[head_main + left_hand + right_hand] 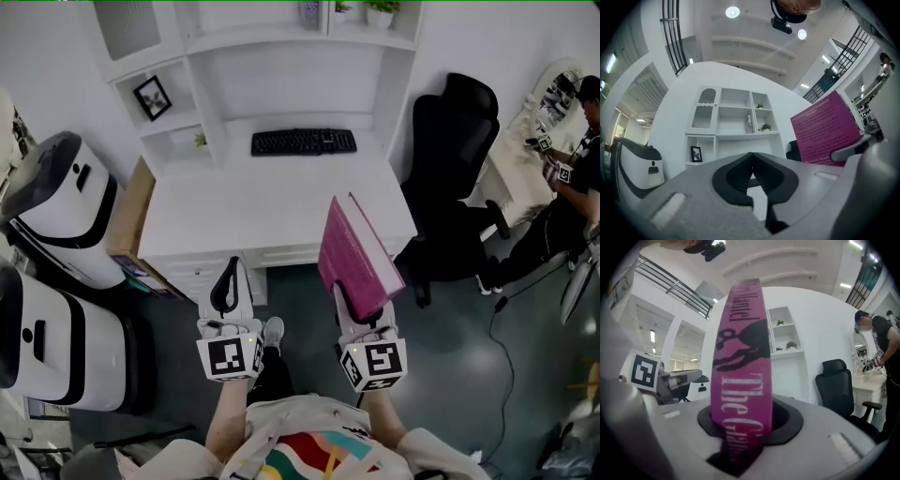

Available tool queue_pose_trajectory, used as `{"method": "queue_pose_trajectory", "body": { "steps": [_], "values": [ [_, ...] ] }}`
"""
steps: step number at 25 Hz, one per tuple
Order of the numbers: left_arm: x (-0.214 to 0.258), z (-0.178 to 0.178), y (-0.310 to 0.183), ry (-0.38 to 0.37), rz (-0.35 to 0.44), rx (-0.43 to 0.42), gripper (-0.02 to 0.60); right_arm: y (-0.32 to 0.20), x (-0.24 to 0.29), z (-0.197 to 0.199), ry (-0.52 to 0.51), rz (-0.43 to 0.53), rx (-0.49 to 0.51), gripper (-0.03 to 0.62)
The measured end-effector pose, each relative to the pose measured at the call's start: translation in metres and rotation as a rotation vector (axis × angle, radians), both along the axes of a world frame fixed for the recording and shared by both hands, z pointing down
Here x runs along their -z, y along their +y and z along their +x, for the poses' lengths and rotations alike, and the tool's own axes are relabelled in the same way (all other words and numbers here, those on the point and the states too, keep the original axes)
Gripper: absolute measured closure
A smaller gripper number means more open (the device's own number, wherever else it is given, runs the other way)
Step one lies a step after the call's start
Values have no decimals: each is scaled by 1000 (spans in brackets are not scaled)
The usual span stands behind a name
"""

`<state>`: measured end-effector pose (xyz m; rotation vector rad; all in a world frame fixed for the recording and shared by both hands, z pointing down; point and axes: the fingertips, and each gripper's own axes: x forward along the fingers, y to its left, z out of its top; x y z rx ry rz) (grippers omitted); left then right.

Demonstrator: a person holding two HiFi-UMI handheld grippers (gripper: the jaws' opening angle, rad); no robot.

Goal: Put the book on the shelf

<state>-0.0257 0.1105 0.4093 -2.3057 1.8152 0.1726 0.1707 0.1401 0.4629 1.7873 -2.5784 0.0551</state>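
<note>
1. The right gripper (364, 314) has its jaws clamped on the lower end of the book (354, 251), held upright by the front right corner of the surface (234, 211).
2. The left gripper (225, 284), jaws together and empty, is at the surface's front edge.
3. The shelf (300, 42) rises at the surface's back.

A white desk (272, 211) stood ahead of both jaws, a black keyboard (303, 142) at its back, white shelves (300, 39) rising above it against a white wall (487, 47). A black office chair (450, 178) stood right of the jaws on a dark grey floor (469, 375). Round ceiling lights (732, 11) glowed overhead.
</note>
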Motion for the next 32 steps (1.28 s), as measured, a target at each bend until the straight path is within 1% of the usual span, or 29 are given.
{"method": "queue_pose_trajectory", "body": {
  "steps": [3, 8, 16, 20, 24, 27, 32],
  "values": [
    [2, -12, -43, 13, 22, 11, 578, -46, 3, -15, 12, 9, 15, 454],
    [20, -35, -121, 12, 54, 15, 578, -125, 14, -46, 26, 11, 31, 454],
    [27, -77, -248, 19, 39, 3, 578, -262, 31, -93, 29, 23, 34, 454],
    [28, -100, -303, 35, 25, -4, 578, -315, 29, -112, 52, 20, 22, 454],
    [21, -109, -343, 18, -6, 12, 578, -348, 29, -114, 47, 1, 0, 454],
    [18, -105, -358, 26, -24, 23, 578, -368, 31, -111, 29, -9, 4, 454],
    [23, -90, -376, 34, -14, 43, 578, -400, 44, -103, 2, 25, 29, 454]
  ]
}}
